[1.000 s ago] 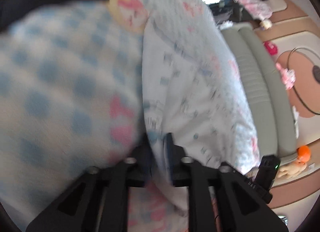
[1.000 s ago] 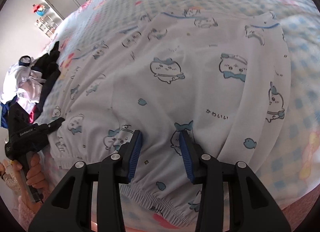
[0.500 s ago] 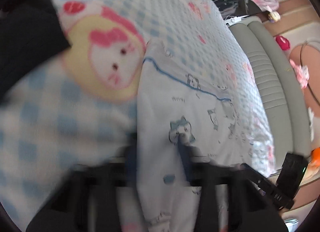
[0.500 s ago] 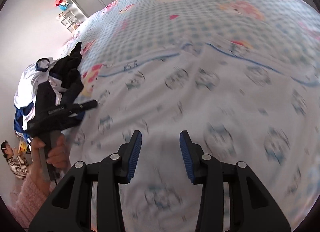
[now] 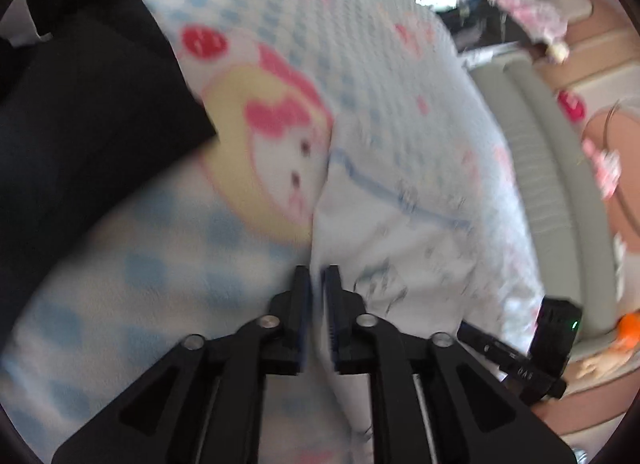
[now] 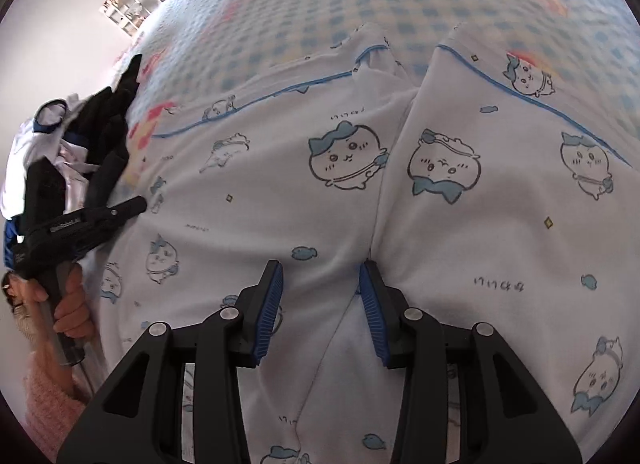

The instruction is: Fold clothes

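My left gripper pinches the printed shorts' edge; my right gripper, wide above them, should grip the hem squarely.

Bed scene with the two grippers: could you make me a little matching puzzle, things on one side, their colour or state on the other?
Things:
1. left gripper
2. right gripper
3. white printed garment
4. bedspread

States:
A. blue and white checks
B. spread flat, cartoon animal print
C. fingers apart over the cloth
D. pinched on the garment's edge

Pairs: 1-D, 2-C, 3-B, 4-A
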Available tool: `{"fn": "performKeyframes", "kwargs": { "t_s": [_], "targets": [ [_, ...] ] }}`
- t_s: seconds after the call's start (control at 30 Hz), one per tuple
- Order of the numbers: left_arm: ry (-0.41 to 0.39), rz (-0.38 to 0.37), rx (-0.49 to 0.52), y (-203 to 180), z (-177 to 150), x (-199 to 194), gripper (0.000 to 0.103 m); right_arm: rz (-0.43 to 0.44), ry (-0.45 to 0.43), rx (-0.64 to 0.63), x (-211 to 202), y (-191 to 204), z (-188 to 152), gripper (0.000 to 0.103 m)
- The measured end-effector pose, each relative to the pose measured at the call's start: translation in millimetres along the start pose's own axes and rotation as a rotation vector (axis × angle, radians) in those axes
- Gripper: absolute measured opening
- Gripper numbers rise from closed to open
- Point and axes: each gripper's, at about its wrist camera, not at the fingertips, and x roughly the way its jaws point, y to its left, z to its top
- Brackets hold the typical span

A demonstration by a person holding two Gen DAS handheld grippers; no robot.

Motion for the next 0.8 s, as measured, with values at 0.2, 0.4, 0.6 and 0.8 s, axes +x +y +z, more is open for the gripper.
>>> {"fn": "performKeyframes", "kwargs": {
  "t_s": [0.2,0.4,0.6,0.8],
  "targets": [
    [-0.027,0.026,0.08,-20.3,33.4,22.9,0.057,-0.002,-0.064,0.022,-1.3,-16.0,56.1,0.061],
    [0.036,0.127,0.209,-41.9,53.8,50.8,0.006,0.009,-0.052,0.036,21.7,-30.1,107.4,0.058],
    [-0.055,0.126,0.194,-36.8,65.0,24.3,0.005,-0.011,-0.071,-0.049,41.0,-16.3,125.2,0.006],
    [-0.056,0.162,0.141,-13.7,77.2,31.1,0.005,0.044,-0.181,0.04,30.3,-40.6,142.0,0.005]
  ]
}}
